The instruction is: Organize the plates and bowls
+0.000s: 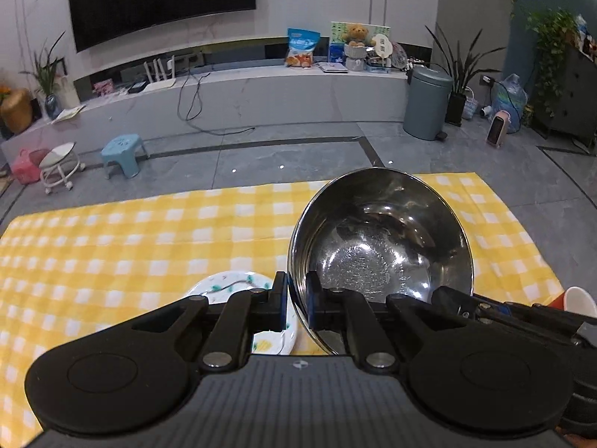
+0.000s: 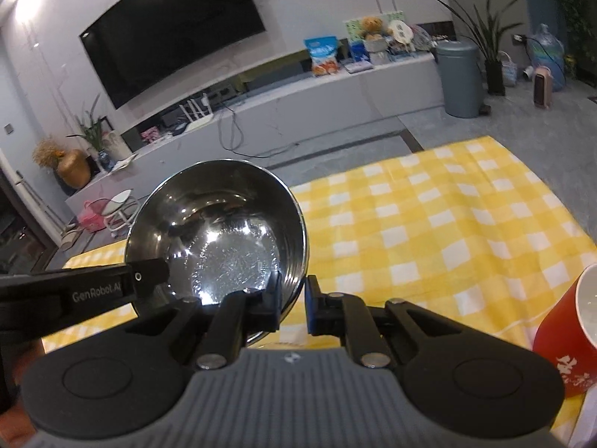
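A shiny steel bowl (image 1: 380, 239) is held tilted above the yellow checked cloth (image 1: 112, 246). My left gripper (image 1: 297, 300) is shut on its left rim. My right gripper (image 2: 293, 300) is shut on the bowl's (image 2: 220, 231) right rim. The left gripper's finger (image 2: 145, 278) shows in the right wrist view, reaching the bowl's left rim; the right gripper's body (image 1: 522, 317) shows low right in the left wrist view. A white plate with a green pattern (image 1: 231, 287) lies on the cloth below the left gripper, partly hidden by it.
A red cup with a white inside (image 2: 571, 332) stands at the cloth's right, near the right gripper; it also shows in the left wrist view (image 1: 576, 300). Beyond the cloth is grey floor with a blue stool (image 1: 123, 153), a grey bin (image 1: 427, 102) and a TV ledge.
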`<state>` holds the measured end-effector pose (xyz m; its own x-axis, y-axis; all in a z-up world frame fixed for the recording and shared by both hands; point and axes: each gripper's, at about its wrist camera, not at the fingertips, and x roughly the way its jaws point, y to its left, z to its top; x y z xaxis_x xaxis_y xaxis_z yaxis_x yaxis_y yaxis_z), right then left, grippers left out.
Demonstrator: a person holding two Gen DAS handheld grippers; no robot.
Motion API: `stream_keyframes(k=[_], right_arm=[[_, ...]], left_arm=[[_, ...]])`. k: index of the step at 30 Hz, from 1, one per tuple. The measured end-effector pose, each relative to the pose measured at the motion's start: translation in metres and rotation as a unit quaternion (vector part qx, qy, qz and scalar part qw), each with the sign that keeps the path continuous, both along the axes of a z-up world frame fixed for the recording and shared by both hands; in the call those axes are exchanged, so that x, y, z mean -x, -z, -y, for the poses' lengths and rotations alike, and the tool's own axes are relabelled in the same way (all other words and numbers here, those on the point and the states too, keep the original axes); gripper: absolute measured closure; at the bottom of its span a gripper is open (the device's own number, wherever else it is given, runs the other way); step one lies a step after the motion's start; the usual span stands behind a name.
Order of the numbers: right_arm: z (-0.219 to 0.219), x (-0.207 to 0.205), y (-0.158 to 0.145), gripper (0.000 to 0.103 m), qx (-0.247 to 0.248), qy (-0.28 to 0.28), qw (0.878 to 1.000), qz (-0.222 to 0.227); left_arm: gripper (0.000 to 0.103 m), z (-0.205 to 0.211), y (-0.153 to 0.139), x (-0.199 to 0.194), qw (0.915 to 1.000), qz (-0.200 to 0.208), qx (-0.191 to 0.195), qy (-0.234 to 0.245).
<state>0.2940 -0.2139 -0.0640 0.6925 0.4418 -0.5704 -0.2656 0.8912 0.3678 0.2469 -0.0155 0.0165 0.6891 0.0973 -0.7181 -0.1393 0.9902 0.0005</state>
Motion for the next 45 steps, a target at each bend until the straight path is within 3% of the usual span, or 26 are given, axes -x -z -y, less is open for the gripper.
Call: stream_keyframes(k=[11,24,32,45], right_arm=[[-0.024,0.052,-0.023,0.095,-0.034,-0.052,0.998,0.002],[-0.047,0.120,-0.033,0.096,-0.039,-0.110,0.993,0.012],[-0.055,0.148,-0.026,0.096,-0.039,-0.129,0.991,0.000],[-0.066,0.172,-0.005,0.096,-0.019,-0.159,0.986,-0.038]], left_arm=[[0.091,-0.020,-0.024,0.063,0.9984,0.014,-0.015,-0.052],[0.091,-0.061,-0.022,0.131,0.9953,0.015,0.039,-0.087],[0.090,-0.084,-0.011,0.171,0.9906,0.014,0.082,-0.108],[0.088,-0.100,0.019,0.207,0.9918,-0.028,0.092,-0.083]])
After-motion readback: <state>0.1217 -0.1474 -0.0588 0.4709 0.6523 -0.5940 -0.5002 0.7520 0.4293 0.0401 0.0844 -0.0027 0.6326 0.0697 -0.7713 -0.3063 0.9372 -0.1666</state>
